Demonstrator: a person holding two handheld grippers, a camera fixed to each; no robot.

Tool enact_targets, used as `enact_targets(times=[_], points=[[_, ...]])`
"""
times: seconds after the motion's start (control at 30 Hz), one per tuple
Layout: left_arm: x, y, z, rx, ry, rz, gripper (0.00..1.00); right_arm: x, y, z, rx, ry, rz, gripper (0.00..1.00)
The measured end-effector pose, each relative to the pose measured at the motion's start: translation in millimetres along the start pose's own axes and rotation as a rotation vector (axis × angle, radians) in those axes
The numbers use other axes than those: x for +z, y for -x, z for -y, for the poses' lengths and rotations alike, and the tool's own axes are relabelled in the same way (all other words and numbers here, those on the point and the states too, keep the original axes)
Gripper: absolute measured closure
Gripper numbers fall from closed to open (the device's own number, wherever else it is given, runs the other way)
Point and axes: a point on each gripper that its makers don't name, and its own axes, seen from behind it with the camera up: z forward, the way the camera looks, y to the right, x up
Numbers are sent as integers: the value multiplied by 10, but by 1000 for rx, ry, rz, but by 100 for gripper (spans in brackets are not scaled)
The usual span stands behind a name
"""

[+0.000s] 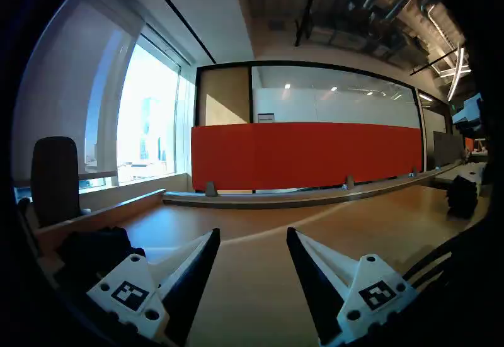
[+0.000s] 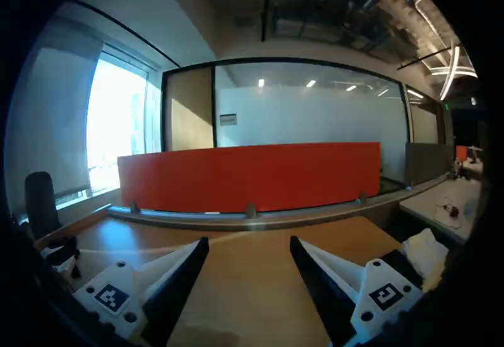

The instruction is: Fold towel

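In the left gripper view my left gripper (image 1: 252,232) is open, its two white and black fingers (image 1: 189,271) held low over a bare wooden table (image 1: 264,296) with nothing between them. The right gripper view has my right gripper (image 2: 249,241) open too, also over bare wood (image 2: 252,284). A white crumpled cloth (image 2: 425,249), which may be the towel, lies at the right edge beside the right finger (image 2: 340,284). Neither gripper touches it.
An orange-red partition (image 1: 305,155) on a raised ledge (image 1: 283,197) closes off the table's far side. A bright window (image 1: 148,120) and a dark chair back (image 1: 55,180) are at the left. Dark objects sit at the right (image 1: 463,196) and lower left (image 1: 94,249).
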Motion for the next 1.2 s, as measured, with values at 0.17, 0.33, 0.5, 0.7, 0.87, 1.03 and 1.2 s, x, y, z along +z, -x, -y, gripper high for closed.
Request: enact_targets(times=[0.17, 0.33, 0.5, 0.7, 0.87, 1.03, 1.2], points=[[-7, 82, 32, 5, -5, 2, 22, 1, 114, 5, 0, -1, 9, 0], [-10, 126, 57, -5, -8, 3, 22, -18, 166, -7, -5, 2, 12, 1], [-4, 131, 56, -15, -3, 5, 23, -45, 159, -22, -9, 7, 13, 1], [15, 162, 70, -20, -5, 17, 22, -64, 145, -16, -8, 5, 13, 0], [19, 163, 57, -21, -1, 18, 22, -65, 128, -33, -13, 6, 8, 0], [19, 171, 55, -21, -1, 19, 22, -63, 120, -67, -21, 5, -2, 0], [24, 176, 52, -20, -1, 21, 14, -64, 103, -151, -43, 15, -21, 0]])
